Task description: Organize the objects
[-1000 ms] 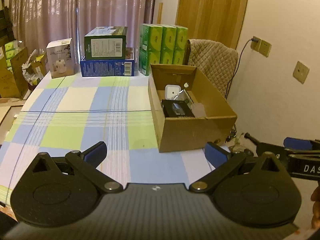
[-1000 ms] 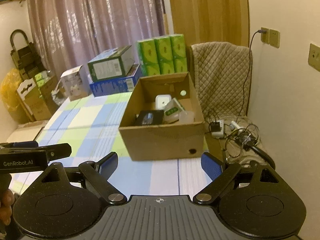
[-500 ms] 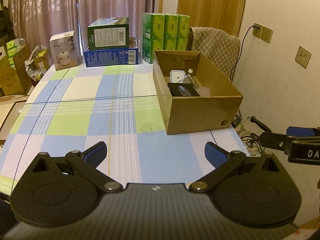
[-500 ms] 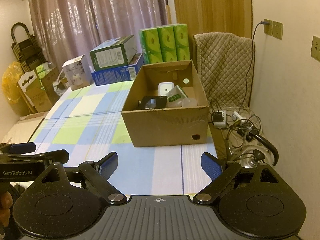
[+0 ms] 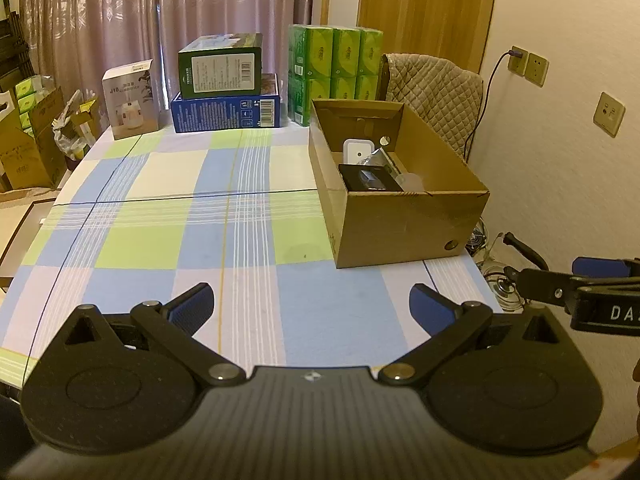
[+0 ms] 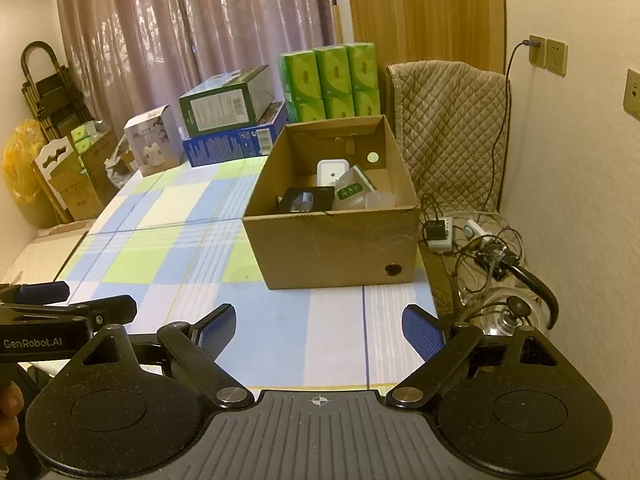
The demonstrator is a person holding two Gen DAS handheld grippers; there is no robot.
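Cardboard box point(image 5: 404, 216) sits right of center, hugging the surface's point(image 5: 160, 240) right edge, stuff already inside. Left gripper point(image 5: 312, 306) and right gripper point(image 6: 318, 330) jaws both spread wide, empty, plenty of bare checkered cloth left of it.

Both wrist views face the cardboard box point(image 5: 394, 216) from the table's near edge.

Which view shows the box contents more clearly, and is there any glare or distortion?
Right wrist view: the cardboard box interior is clearer, with no strong glare. Left wrist view: its near wall hides more. Both views: dim warm light and fisheye bending at the edges.
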